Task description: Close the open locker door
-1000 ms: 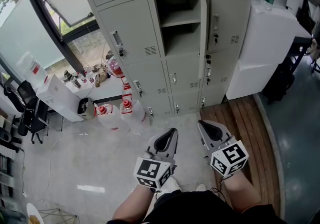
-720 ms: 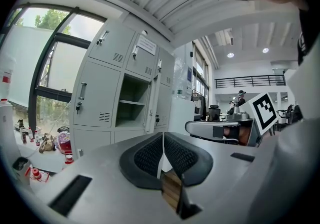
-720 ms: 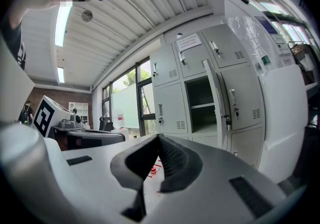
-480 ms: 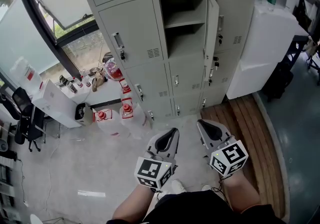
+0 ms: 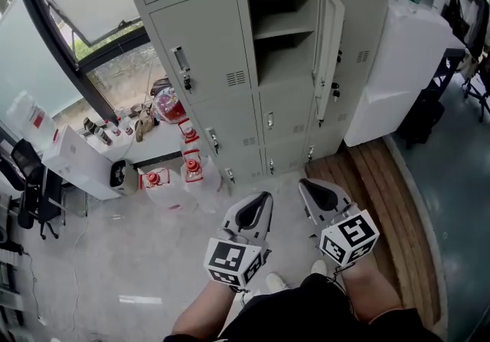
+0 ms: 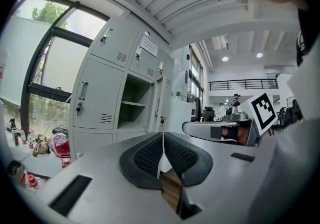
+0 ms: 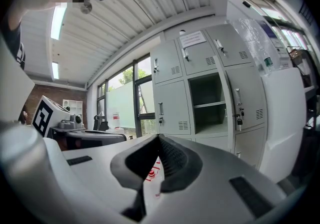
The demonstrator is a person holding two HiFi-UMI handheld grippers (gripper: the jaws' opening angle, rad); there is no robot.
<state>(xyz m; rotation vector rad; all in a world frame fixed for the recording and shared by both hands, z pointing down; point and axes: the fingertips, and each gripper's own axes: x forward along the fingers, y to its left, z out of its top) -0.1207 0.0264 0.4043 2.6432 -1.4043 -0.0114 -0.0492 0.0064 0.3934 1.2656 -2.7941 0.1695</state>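
The left gripper (image 5: 263,201) and right gripper (image 5: 308,187) hang side by side nearest the person, each with its dark ribbed jaws pressed together on nothing. Just past the right one runs brown wooden planking (image 5: 379,180). Clear plastic bottles with red caps (image 5: 191,172) stand at the foot of the grey metal locker bank (image 5: 203,50). Farther up, the grey metal locker door (image 5: 328,46) stands swung outward at the right edge of its shelved compartment (image 5: 282,25), well apart from both grippers.

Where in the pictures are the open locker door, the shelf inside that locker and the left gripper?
open locker door (image 5: 328,38): head view, middle of the panel.
shelf (image 5: 282,25): head view, top face of the board.
left gripper (image 5: 265,199): head view, between its fingertips.
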